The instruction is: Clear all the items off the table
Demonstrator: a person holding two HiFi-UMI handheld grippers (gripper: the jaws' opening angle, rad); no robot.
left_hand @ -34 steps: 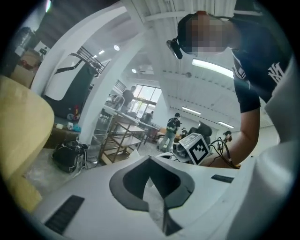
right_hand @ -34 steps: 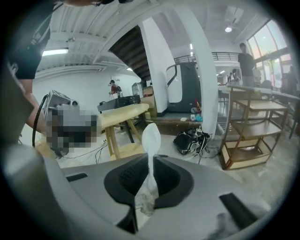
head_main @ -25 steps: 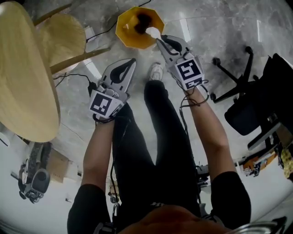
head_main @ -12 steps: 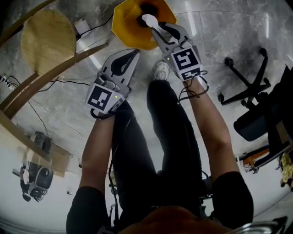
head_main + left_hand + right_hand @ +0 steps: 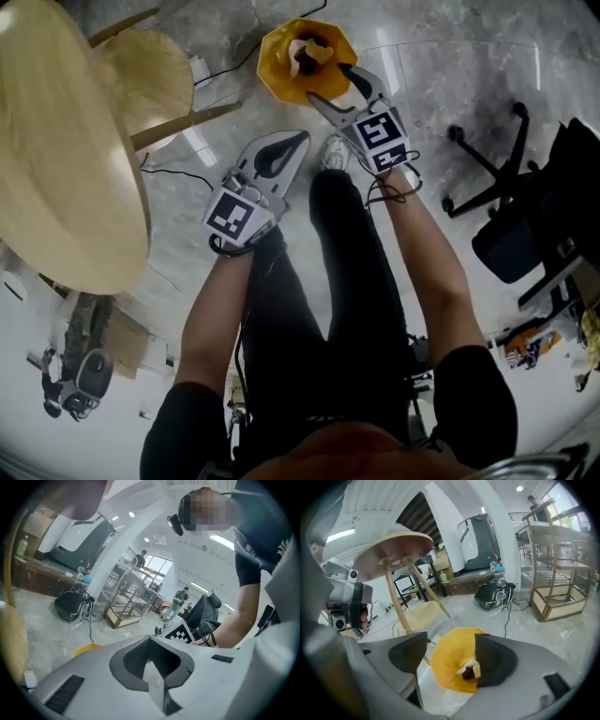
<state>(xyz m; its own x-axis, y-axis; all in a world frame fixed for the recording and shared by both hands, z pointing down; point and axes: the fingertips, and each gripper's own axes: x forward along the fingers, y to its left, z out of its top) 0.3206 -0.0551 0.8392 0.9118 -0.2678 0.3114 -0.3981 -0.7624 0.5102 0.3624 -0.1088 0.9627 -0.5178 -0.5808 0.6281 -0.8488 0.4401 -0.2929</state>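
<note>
The right gripper, jaws just opening to half apart and now empty, hangs over the far yellow octagonal bin. The pale crumpled paper wad lies in the bin. It is probably light and soft, so pinch its bulk anywhere; the left gripper is closed on nothing.

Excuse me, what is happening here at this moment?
A person stands over a yellow bin on the floor, with a gripper in each hand. The right gripper hangs above the bin; its jaws have just been opening and nothing is between them. Crumpled pale waste lies inside the bin. The left gripper is beside it, jaws shut and empty. A round wooden table stands nearby.
</note>
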